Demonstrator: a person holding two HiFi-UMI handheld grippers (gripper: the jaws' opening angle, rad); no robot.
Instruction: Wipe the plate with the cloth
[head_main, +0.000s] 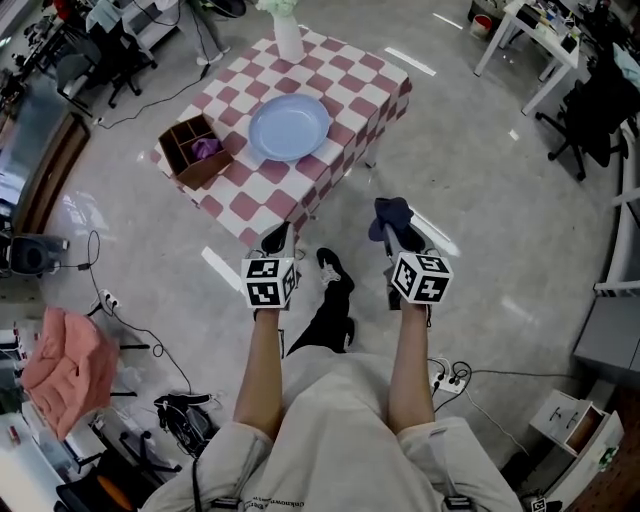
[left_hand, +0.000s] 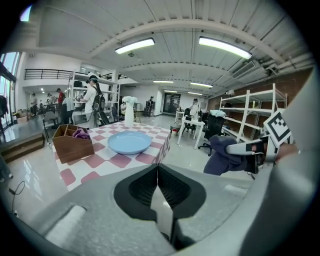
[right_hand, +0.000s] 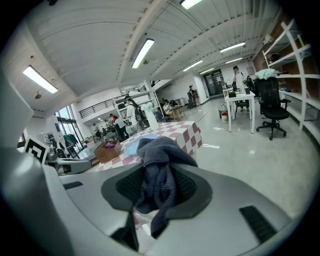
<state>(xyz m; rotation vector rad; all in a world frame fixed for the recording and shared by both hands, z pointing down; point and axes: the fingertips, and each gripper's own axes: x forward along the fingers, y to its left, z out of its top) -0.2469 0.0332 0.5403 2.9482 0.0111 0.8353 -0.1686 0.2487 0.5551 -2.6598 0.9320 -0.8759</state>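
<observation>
Person stands back from the red-and-white checked tabletop (head_main: 352, 92), both arms out over the grey floor (head_main: 480, 170), neither tool reaching the edge. Right tongs (head_main: 396, 228) are clamped on a dark blue knitted cloth (right_hand: 159, 167), which is bunched between the jaws with a fold rising above them and a tail hanging below. Left tongs (left_hand: 157, 169) are pressed together with nothing between them. The round pale blue plate (head_main: 289, 127) sits flat near the middle of the tabletop, bare and untouched. A brown wooden compartment box (head_main: 190, 160) holding a purple item (head_main: 207, 148) is just beside it on the left, and a white bottle (head_main: 288, 38) stands beyond it. Wiping is not yet begun. Key relation: the plate lies ahead and to the left of the cloth-bearing tongs, well apart. The left tongs look nearer it and seem placed to steady the rim. Being round, it has no long axis, so any approach should serve.
</observation>
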